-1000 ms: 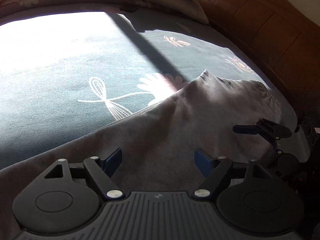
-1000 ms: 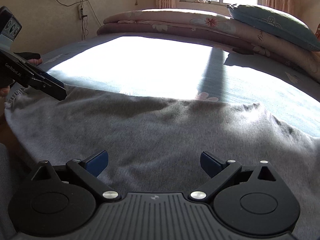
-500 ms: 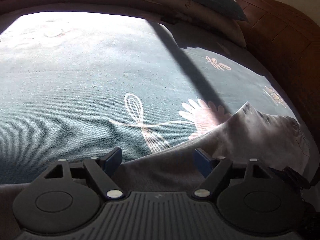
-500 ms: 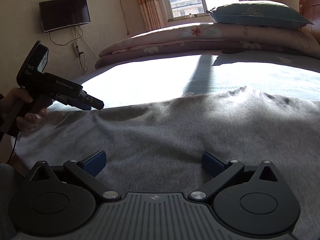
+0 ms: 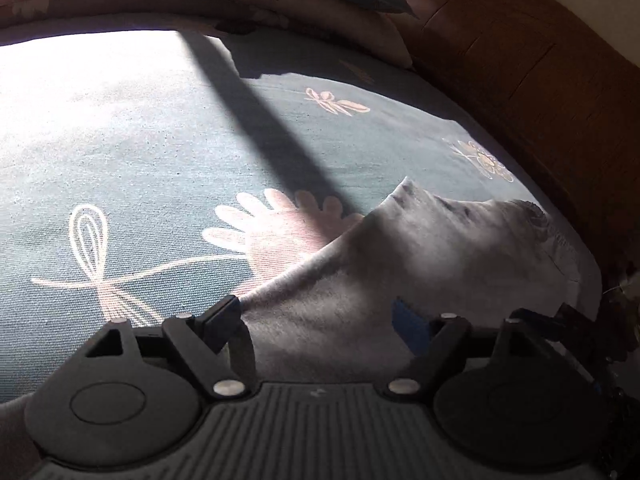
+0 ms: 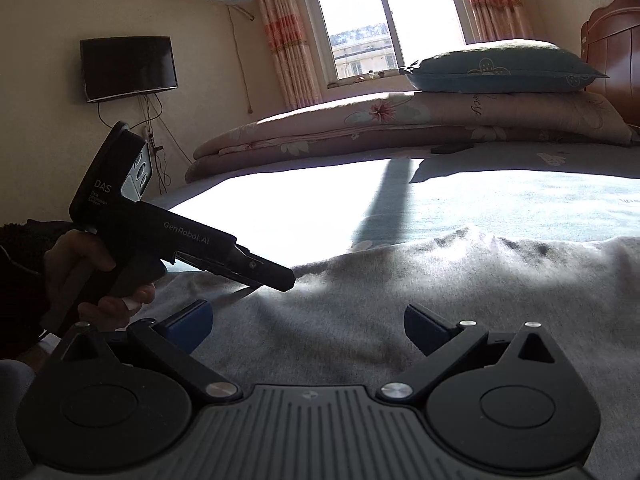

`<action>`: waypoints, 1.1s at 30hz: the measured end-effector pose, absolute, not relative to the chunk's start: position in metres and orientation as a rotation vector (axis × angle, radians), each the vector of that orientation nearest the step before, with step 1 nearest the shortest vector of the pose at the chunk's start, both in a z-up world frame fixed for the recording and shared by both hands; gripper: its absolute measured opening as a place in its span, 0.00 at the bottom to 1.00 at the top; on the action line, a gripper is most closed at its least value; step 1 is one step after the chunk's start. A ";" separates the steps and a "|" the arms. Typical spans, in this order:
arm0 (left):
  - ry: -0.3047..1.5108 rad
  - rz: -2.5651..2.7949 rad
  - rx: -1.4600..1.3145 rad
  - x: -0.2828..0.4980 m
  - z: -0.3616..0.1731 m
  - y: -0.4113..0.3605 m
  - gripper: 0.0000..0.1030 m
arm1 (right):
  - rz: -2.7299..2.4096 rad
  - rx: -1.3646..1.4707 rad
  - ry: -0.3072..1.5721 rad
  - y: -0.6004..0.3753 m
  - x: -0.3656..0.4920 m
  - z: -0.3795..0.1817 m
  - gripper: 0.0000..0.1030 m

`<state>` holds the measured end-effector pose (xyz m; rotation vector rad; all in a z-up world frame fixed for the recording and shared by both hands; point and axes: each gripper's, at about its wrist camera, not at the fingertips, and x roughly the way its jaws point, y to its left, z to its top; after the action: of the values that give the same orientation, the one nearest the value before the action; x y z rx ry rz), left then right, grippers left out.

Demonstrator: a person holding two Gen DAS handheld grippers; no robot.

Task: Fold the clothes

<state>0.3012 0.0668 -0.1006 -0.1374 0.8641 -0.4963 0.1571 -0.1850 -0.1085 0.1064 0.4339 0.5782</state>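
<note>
My left gripper (image 5: 320, 316) has just been opening a little more. Its jaws stand wide, right at the far edge of the grey shirt (image 5: 360, 300), with grey cloth between them but not pinched. My right gripper (image 6: 308, 320) is wide open above the shirt too, holding nothing. The shirt lies spread on the blue bedsheet (image 5: 160, 152).

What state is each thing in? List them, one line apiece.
Grey garment: spread on the bed, not yet folded, far edge rumpled.
Left hand-held gripper: open, over the garment's edge, gripping nothing.
Right hand-held gripper: open, above the garment, empty.
Teal bedsheet: flat, partly sunlit.
Floral quilt: folded at the far side.
Teal pillow: lying on the quilt.
Wall television: screen dark.
Curtains: drawn aside.
</note>
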 end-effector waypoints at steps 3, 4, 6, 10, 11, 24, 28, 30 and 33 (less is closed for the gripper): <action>0.880 -0.501 -0.134 0.300 -0.092 0.068 0.81 | 0.582 0.059 0.426 -0.180 0.153 -0.106 1.00; 0.884 -0.512 -0.140 0.298 -0.092 0.068 0.81 | 0.579 0.040 0.416 -0.179 0.151 -0.106 1.00; 0.893 -0.534 -0.153 0.294 -0.093 0.068 0.81 | 0.578 -0.003 0.398 -0.177 0.148 -0.104 1.00; 0.912 -0.475 -0.063 0.288 -0.106 0.073 0.81 | 0.578 -0.043 0.397 -0.173 0.144 -0.104 1.00; 0.903 -0.433 -0.043 0.287 -0.103 0.075 0.81 | 0.572 -0.048 0.398 -0.173 0.144 -0.104 1.00; 0.953 -0.484 0.027 0.247 -0.094 0.059 0.84 | 0.537 -0.031 0.468 -0.173 0.151 -0.109 1.00; 0.944 -0.478 0.030 0.235 -0.107 0.064 0.91 | 0.511 -0.041 0.513 -0.171 0.155 -0.114 1.00; 0.937 -0.488 0.024 0.232 -0.109 0.065 0.97 | 0.496 -0.020 0.556 -0.172 0.161 -0.118 1.00; 0.937 -0.482 0.056 0.231 -0.109 0.060 0.99 | 0.480 0.038 0.633 -0.177 0.171 -0.127 1.00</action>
<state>0.2309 0.0600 -0.1092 0.0565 0.9371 -0.4821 0.1713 -0.1767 -0.1268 0.0381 0.6334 0.4799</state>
